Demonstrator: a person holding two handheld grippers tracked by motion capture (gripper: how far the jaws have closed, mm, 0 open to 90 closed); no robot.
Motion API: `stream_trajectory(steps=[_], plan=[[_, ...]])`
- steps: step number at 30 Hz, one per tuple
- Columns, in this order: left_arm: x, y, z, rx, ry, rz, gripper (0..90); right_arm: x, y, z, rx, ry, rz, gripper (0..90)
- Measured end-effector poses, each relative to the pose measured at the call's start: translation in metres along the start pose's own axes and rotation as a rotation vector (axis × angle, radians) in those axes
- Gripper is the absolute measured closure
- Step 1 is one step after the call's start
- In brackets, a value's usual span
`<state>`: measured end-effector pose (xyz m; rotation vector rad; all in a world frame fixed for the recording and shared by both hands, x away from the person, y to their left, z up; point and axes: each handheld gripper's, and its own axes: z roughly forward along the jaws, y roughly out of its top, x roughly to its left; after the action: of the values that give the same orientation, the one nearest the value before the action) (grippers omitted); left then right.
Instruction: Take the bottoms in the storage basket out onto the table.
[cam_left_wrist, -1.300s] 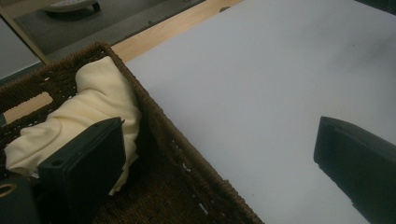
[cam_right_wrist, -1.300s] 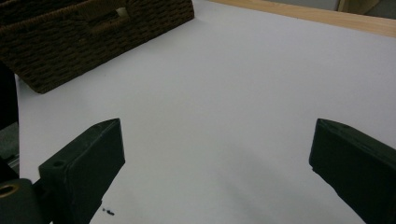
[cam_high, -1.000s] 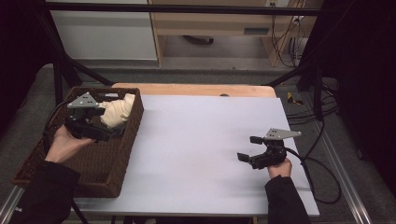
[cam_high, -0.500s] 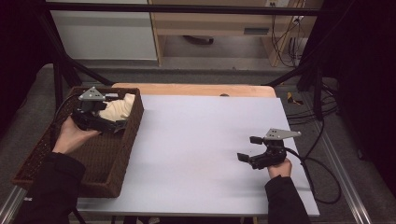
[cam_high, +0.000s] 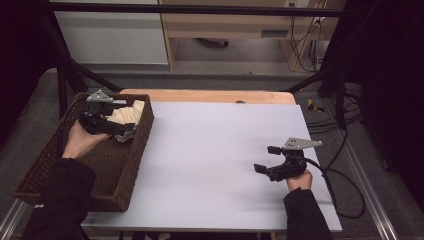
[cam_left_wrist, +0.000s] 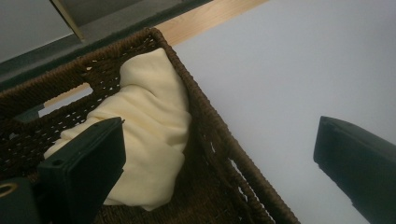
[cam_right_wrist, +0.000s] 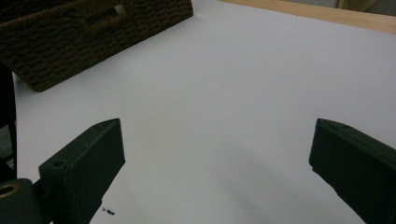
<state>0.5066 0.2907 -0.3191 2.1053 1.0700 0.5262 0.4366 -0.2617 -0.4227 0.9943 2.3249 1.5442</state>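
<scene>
At far left of the desk (cam_high: 215, 165), the wicker basket (cam_high: 60, 170) holds a cream cloth (cam_high: 131, 114) bunched in its far corner against the side wall. Left tool (cam_high: 120, 131) hovers inside the basket just over the cloth, jaws wide apart, nothing gripped; in the left gripper view one jaw overlaps the cloth (cam_left_wrist: 149, 135), the other hangs over the white desk beyond the basket wall. Contact with the fabric can't be told. Judgement: early stage, cloth not yet grasped; grabbing and lifting it out is all left to do. Right tool (cam_high: 265, 160) rests low over the bare desk at right, jaws spread wide, empty, well apart from basket and cloth, idle.
</scene>
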Motion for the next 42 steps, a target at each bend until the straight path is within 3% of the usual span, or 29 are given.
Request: stream_trajectory(steps=[7, 17, 23, 30, 35, 42], plan=[[0.010, 0.000, 0.009, -0.002, 0.029, -0.027, 2.2, 0.001, 0.000, 0.000, -0.004, 0.003, 0.001, 4.0], [0.021, -0.003, 0.027, 0.044, 0.075, -0.055, 2.2, 0.000, 0.000, 0.000, 0.000, 0.002, -0.002, 4.0], [0.026, -0.006, 0.037, 0.082, 0.096, -0.045, 2.2, 0.000, -0.001, 0.001, 0.003, 0.000, -0.003, 4.1], [0.032, -0.009, 0.050, 0.073, 0.118, -0.067, 2.2, 0.000, -0.001, 0.001, 0.003, -0.001, -0.005, 4.1], [0.034, -0.012, 0.059, 0.094, 0.128, -0.054, 2.5, 0.000, -0.001, 0.001, 0.006, 0.002, -0.004, 4.1], [0.038, -0.015, 0.066, 0.097, 0.142, -0.065, 2.7, 0.000, -0.001, 0.001, 0.003, 0.002, -0.004, 4.1]])
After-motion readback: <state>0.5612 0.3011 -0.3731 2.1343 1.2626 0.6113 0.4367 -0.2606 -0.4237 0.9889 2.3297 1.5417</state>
